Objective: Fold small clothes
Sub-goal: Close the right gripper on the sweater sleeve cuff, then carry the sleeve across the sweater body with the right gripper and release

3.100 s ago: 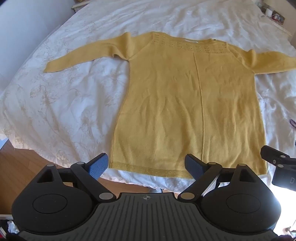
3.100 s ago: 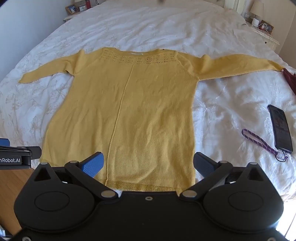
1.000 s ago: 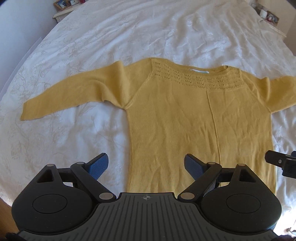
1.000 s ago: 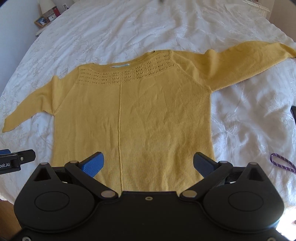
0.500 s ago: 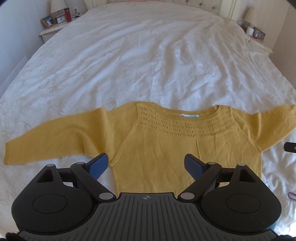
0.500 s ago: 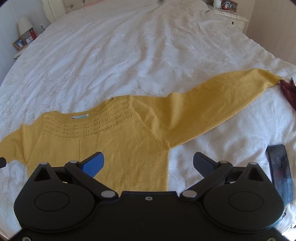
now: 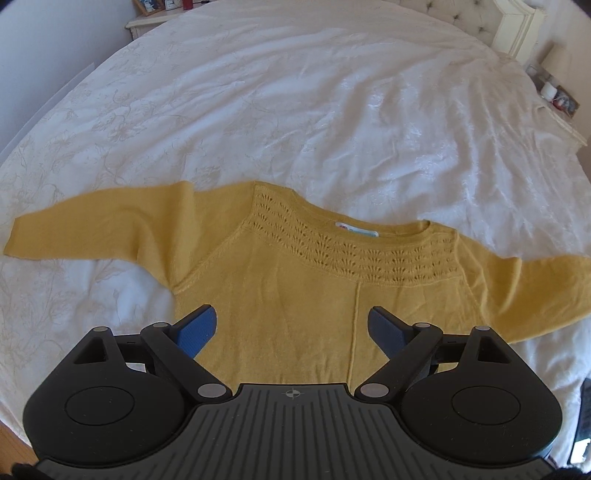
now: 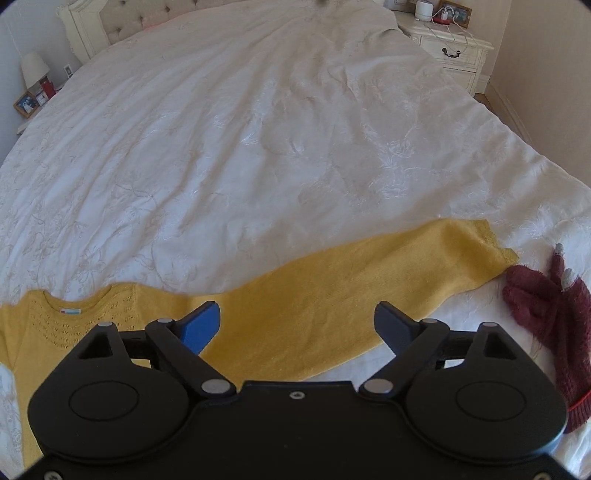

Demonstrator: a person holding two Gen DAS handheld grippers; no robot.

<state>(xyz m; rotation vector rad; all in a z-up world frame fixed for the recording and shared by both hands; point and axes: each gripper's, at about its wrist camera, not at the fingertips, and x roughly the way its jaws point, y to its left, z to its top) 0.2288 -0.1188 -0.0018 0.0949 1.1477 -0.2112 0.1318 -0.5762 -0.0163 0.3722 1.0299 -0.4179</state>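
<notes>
A yellow knit sweater (image 7: 295, 295) lies flat on the white bedspread (image 7: 295, 110), neckline away from me, both sleeves spread sideways. My left gripper (image 7: 291, 328) is open and empty, above the sweater's upper chest near the left armpit. In the right wrist view the right sleeve (image 8: 369, 280) runs out to the right and the neckline with its label (image 8: 70, 311) shows at the left. My right gripper (image 8: 297, 325) is open and empty above that sleeve near the shoulder.
A dark red knit glove (image 8: 546, 306) lies just past the right cuff. A dark phone (image 7: 583, 410) lies at the bed's right edge. Nightstands (image 8: 454, 51) with small items flank the headboard (image 8: 96, 26). The bed's far half is bare bedspread.
Both grippers have moved forward from the hem up over the sweater toward the shoulders. The right one has swung rightward over the right sleeve. Both stay open.
</notes>
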